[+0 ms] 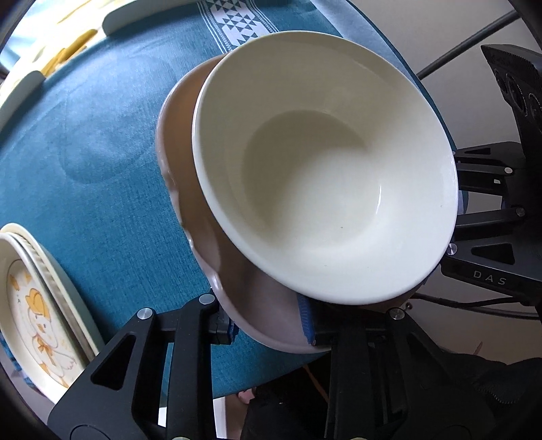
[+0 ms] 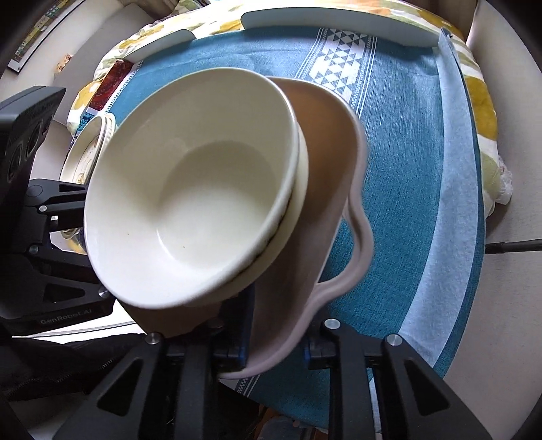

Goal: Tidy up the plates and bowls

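Observation:
A white bowl [image 1: 321, 169] sits inside a pink wavy-rimmed dish [image 1: 183, 135] over the blue tablecloth. In the right wrist view the white bowl [image 2: 196, 189] rests in a second white bowl [image 2: 302, 169], and both lie in the pink dish [image 2: 325, 142]. My left gripper [image 1: 267, 323] is shut on the dish's near rim, one blue pad outside and one inside. My right gripper [image 2: 276, 345] is shut on the opposite rim in the same way. Each view shows the other gripper's black frame beyond the bowls [image 1: 491, 216] [image 2: 50, 220].
A stack of plates with a duck picture [image 1: 34, 298] [image 2: 88, 149] lies to the left. Pale plates [image 1: 142, 17] [image 2: 338, 23] lie along the far edge. The blue tablecloth [image 1: 101, 152] [image 2: 406, 169] covers a round table whose edge curves close by. A red packet [image 2: 113, 81] lies far left.

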Motion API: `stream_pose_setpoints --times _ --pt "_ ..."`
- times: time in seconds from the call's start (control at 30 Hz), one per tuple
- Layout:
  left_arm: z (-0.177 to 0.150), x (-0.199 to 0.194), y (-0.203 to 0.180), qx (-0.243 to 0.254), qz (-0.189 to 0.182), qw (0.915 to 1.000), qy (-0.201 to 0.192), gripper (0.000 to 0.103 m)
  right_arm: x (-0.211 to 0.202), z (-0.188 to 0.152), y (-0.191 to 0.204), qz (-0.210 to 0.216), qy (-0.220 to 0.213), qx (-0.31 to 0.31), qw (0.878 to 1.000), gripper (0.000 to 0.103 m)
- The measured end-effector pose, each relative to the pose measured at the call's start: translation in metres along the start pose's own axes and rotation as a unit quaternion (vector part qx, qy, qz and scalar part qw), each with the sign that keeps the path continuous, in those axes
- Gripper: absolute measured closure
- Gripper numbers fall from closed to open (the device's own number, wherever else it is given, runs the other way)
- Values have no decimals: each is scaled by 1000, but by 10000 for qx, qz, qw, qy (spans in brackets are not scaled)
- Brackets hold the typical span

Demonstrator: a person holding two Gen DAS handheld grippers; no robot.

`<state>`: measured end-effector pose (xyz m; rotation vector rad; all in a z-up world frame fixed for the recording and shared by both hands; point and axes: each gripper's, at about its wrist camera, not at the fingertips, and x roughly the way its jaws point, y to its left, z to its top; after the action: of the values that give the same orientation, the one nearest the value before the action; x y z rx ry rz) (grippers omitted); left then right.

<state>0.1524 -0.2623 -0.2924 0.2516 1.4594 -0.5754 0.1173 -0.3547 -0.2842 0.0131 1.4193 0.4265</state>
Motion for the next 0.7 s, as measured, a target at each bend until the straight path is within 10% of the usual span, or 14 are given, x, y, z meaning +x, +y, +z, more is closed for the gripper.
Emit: stream_pose_setpoints --times 0.7 --pt "-59 -114 46 -373 433 9953 -780 79 -58 34 81 -120 -381 -862 9955 82"
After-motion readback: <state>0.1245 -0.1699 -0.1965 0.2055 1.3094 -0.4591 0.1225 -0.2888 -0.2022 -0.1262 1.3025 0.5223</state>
